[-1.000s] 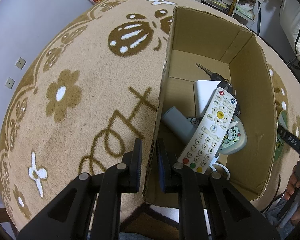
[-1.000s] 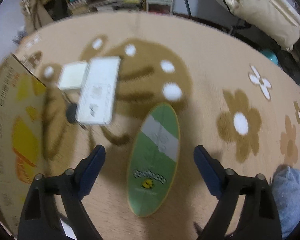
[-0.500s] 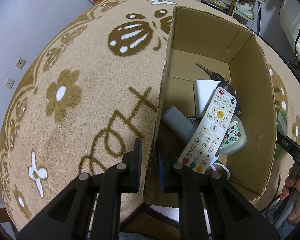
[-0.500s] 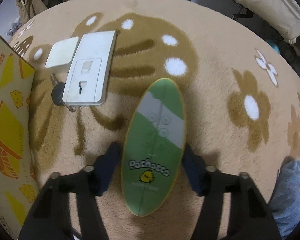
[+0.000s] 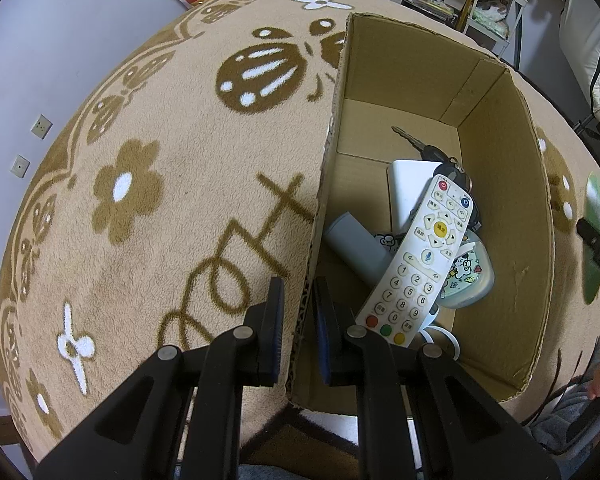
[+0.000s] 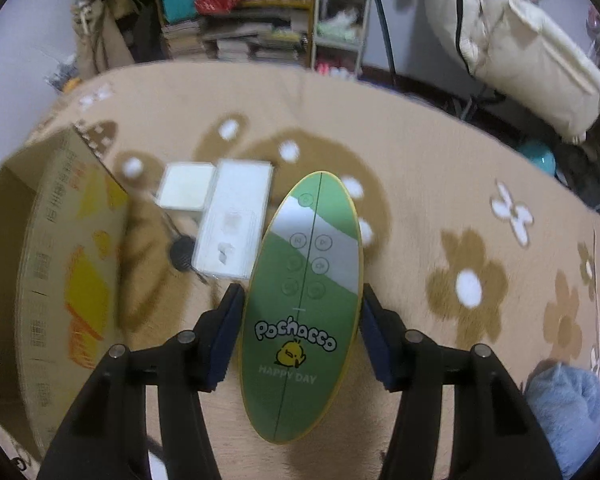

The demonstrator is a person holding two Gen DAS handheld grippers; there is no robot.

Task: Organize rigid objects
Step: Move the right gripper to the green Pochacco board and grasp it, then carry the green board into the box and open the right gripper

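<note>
My left gripper [image 5: 298, 304] is shut on the near left wall of the open cardboard box [image 5: 332, 160]. Inside lie a white remote [image 5: 420, 264], keys [image 5: 432, 152], a white flat case [image 5: 404, 188], a grey tube [image 5: 356, 244] and a pale green case [image 5: 468, 276]. My right gripper [image 6: 302, 308] is shut on the green oval Pochacco board [image 6: 304, 292] and holds it lifted above the rug. A white plate [image 6: 236, 224], a small white square [image 6: 186, 186] and a black key fob [image 6: 182, 254] lie on the rug beyond it.
The box's printed outer wall [image 6: 60, 264] stands at the left of the right wrist view. A blue cloth [image 6: 568, 404] lies at lower right. Shelves [image 6: 240, 20] and a cream bag [image 6: 520, 48] stand beyond the rug's far edge.
My right gripper closed on the green board and lifted it off the rug, tilting up. My left gripper has stayed clamped on the box wall.
</note>
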